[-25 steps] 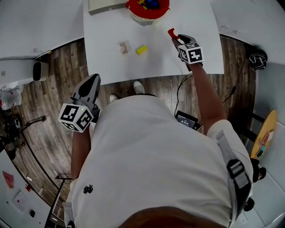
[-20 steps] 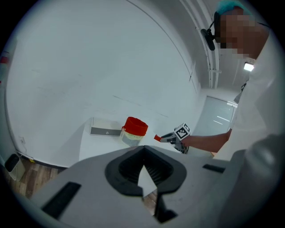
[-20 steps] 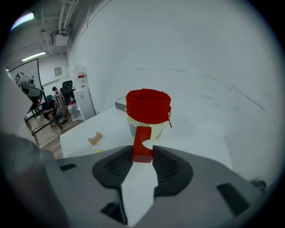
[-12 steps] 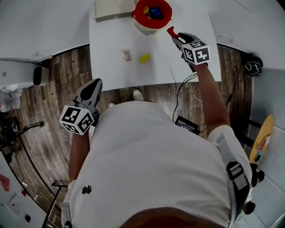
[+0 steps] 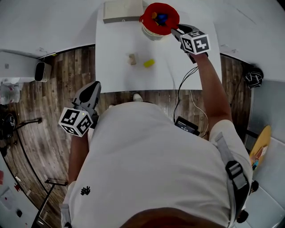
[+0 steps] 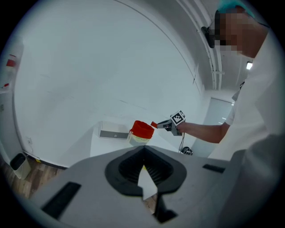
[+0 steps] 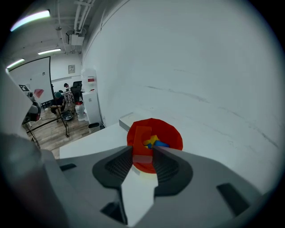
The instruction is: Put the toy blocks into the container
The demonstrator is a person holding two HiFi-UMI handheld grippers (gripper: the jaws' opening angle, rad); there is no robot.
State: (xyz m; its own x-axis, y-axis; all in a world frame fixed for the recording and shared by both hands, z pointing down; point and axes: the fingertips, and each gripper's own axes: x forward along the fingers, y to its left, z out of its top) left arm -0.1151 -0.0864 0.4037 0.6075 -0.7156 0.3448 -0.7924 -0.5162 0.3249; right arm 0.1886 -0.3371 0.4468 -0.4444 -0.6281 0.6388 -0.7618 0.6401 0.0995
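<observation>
Jaws pressed together and empty, my left hand-held gripper (image 5: 93, 85) hangs short of the counter (image 5: 120, 73), where a wooden block (image 5: 132, 59) and a yellow block (image 5: 149, 63) lie near the container (image 5: 171, 10), over which my right hand-held gripper (image 5: 174, 31) pinches a red block (image 7: 141, 138).

— Where's the container (image 5: 169, 11)?
— Far edge of the table (image 5: 178, 67), a box (image 5: 122, 11) just left of it, some blocks (image 5: 159, 18) inside.
— Others?
— One block (image 5: 132, 59) mid-table, another block (image 5: 149, 63) just right.
</observation>
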